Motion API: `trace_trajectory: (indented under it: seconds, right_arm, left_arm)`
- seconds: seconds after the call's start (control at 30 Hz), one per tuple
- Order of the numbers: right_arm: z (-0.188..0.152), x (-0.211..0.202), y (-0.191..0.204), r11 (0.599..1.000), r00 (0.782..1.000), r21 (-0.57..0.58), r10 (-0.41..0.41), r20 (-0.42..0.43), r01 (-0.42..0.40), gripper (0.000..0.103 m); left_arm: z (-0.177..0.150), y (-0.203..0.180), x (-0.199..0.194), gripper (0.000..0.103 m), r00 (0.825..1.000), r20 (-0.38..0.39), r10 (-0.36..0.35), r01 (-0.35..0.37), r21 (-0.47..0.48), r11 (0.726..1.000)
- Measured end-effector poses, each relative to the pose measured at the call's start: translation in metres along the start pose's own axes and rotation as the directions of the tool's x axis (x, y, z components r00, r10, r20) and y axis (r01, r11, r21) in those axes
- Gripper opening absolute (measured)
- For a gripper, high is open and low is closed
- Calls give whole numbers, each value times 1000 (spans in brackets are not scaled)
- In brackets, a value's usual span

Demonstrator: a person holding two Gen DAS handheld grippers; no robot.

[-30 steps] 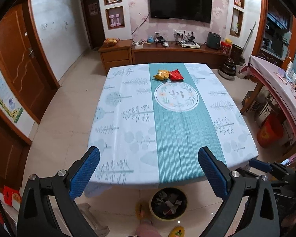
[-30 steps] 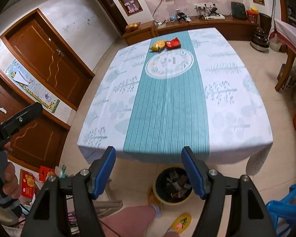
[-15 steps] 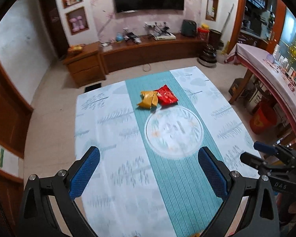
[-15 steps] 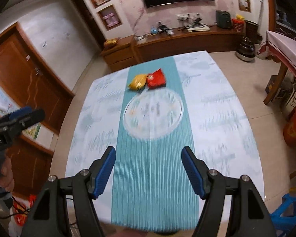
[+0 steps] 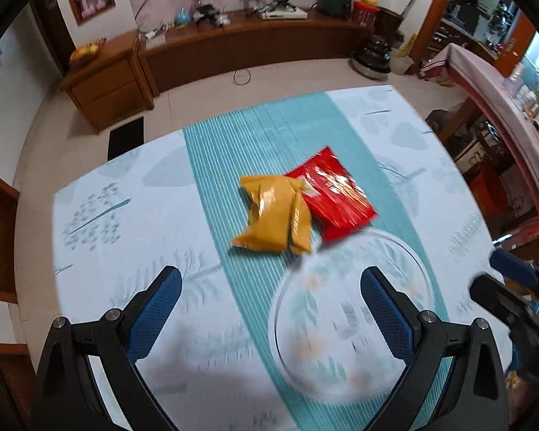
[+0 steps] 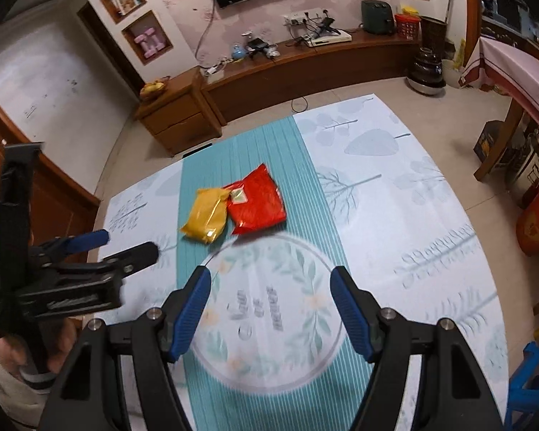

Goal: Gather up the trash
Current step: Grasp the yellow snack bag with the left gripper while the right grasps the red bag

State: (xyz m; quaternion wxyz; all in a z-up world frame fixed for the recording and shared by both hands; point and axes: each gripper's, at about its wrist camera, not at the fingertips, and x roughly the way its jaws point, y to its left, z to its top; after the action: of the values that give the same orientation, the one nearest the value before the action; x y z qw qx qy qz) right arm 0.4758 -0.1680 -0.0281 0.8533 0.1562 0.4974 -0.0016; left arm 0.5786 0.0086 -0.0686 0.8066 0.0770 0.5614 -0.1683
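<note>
Two snack wrappers lie side by side on the teal stripe of the table: a yellow wrapper (image 5: pixel 275 213) (image 6: pixel 209 214) and a red wrapper (image 5: pixel 332 194) (image 6: pixel 257 199) that touches its right side. My left gripper (image 5: pixel 269 287) hangs open just short of the yellow wrapper, with nothing between its blue pads. My right gripper (image 6: pixel 271 283) is open too, over the round leaf print, a little nearer than both wrappers. Each gripper shows at the edge of the other's view: the left one (image 6: pixel 125 248), the right one (image 5: pixel 499 273).
The table (image 6: pixel 395 194) wears a white and teal cloth with a round print (image 6: pixel 269 309). Behind it stand a low wooden TV cabinet (image 6: pixel 287 68) and a small drawer chest (image 6: pixel 179 115). A second table (image 5: pixel 503 100) and a red bin (image 6: pixel 537 222) are at the right.
Both grippers have travelled from the near table edge across the table toward the wrappers and dipped lower. The trash bin under the near edge has dropped out of view. Both jaws stayed open.
</note>
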Motion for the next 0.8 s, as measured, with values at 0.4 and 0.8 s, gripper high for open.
trace_trajectory:
  seconds: [0.4, 0.8]
  right_arm:
    - [26, 65, -16, 997, 1000, 79, 24, -7, -23, 69]
    - [57, 120, 7, 1000, 999, 12, 28, -16, -28, 69]
  left_arm:
    - [27, 9, 97, 90, 998, -69, 7, -12, -74, 997]
    - [22, 25, 102, 24, 999, -33, 23, -24, -46, 999]
